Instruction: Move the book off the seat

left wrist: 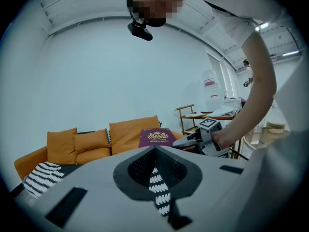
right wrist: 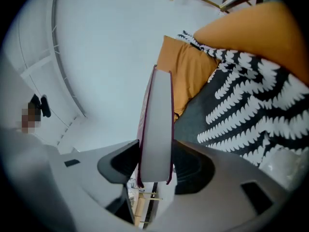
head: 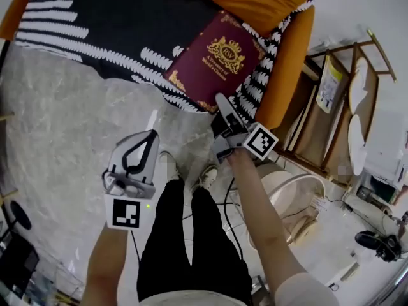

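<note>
Right gripper (head: 223,110), jaws wide, tight on book (head: 213,59).

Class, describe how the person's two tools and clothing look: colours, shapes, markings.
The left tool and right tool are light grey moulded shells with black-lined tapering jaws. Each carries a cube with black-and-white square markers. The person wears a white short-sleeved top, black trousers and pale shoes; forearms are unsleeved.
</note>
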`<act>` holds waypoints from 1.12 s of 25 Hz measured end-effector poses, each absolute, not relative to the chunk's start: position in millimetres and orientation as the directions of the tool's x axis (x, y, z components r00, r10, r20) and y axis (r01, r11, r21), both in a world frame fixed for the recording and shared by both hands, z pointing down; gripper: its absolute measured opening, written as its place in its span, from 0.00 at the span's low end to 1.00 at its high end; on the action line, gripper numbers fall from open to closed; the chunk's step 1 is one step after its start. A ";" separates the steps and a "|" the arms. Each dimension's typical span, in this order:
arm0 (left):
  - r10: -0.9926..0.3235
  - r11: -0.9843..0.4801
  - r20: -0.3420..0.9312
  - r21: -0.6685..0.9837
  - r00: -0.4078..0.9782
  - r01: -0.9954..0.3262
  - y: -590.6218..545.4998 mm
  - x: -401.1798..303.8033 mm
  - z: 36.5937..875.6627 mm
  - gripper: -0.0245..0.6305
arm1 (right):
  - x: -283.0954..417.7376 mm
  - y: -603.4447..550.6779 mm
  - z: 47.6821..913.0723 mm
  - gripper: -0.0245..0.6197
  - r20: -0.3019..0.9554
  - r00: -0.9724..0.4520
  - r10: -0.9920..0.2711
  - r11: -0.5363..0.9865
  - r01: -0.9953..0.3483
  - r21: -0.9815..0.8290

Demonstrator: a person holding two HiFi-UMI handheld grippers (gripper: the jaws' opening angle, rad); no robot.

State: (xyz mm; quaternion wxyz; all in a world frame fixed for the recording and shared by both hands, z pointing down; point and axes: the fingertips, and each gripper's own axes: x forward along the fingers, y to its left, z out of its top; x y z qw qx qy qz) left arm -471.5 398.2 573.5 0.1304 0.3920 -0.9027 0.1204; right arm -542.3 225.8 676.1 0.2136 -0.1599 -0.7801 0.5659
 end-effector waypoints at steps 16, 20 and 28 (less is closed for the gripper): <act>-0.884 0.396 0.241 -0.072 -0.402 -0.915 282.8 -417.2 425.0 0.06 | -306.7 137.4 492.5 0.39 0.128 -0.982 0.137 0.283 -0.085 -0.955; -0.937 0.292 0.184 -0.048 -0.296 -0.955 220.5 -369.8 386.1 0.06 | -235.1 94.2 455.0 0.39 0.110 -0.994 0.000 0.297 -0.105 -0.949; -0.992 -0.008 0.129 -0.099 -0.004 -0.995 111.8 -224.4 327.0 0.06 | -50.1 21.3 408.3 0.39 0.062 -0.947 -0.314 0.302 -0.162 -0.939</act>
